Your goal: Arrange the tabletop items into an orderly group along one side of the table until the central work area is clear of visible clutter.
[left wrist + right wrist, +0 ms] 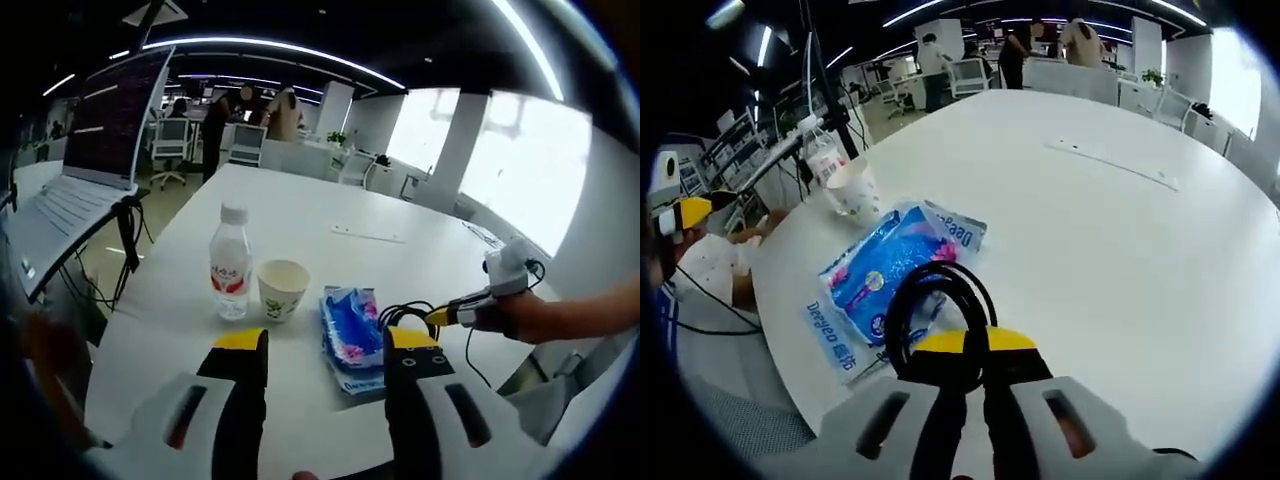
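Your right fingers (pixel 975 352) are pinched together on the black cable (pixel 930 300) — its loop curls just ahead of the tips, over the blue tissue pack (pixel 890 270). Your left fingers (pixel 325 350) stand wide apart, gripping nothing; the tissue pack lies between and just beyond them, the paper cup (pixel 282 288) and water bottle (pixel 231 262) farther ahead-left on the white desk (pixel 330 260).

The right gripper (pixel 970 350) pinches a black cable (pixel 930 300) at lower centre, over a blue tissue pack (pixel 885 270); a paper cup (pixel 853 188) stands upper left.
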### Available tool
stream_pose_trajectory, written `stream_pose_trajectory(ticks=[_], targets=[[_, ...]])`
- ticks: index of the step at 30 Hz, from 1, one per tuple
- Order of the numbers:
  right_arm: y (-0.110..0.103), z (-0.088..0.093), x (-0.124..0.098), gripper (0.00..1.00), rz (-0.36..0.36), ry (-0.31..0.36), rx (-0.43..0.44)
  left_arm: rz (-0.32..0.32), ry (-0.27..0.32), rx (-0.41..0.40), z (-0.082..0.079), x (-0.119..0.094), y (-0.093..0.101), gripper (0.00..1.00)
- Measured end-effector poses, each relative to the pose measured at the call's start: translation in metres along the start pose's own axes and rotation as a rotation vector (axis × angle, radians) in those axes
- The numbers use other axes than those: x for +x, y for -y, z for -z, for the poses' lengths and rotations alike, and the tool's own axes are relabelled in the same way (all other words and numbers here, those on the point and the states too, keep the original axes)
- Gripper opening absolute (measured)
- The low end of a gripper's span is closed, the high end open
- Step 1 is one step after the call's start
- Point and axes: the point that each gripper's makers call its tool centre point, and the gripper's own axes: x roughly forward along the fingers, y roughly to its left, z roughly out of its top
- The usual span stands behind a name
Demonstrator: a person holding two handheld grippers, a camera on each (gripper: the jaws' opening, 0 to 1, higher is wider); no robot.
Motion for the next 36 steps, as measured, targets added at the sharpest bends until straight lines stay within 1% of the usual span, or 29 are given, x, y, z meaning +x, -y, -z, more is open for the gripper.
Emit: stream_pose_trajectory(ticks=[6,9,13,19,23,30,36], targets=[[-0.006,-0.008,-0.009,0.01,0.009,0.024,-0.056,0.000,-0.003,0.003,0.001,0.000,-0.001,0.45],[-0.008,-0.010,-0.015,0.01,0.011,0.037,-0.054,0.002,-0.003,0.002,0.002,-0.001,0.000,0.46],[-0.005,-0.011,-0.016,0.01,0.023,0.054,-0.059,0.002,0.000,-0.002,0.001,-0.001,-0.001,0.46],[-0.001,-0.010,-0.029,0.00,0.043,0.077,-0.056,-0.002,0.001,0.000,0.000,-0.001,-0.002,0.45],[0.000,-0.005,-0.039,0.00,0.061,0.086,-0.050,0.004,0.003,0.003,0.000,0.001,0.000,0.45],[0.009,0.005,-0.050,0.00,0.085,0.088,-0.015,0.014,0.000,0.005,0.000,0.002,0.004,0.45],[0.018,0.009,-0.058,0.00,0.106,0.092,0.001,0.020,-0.004,0.008,0.001,0.002,0.006,0.45]])
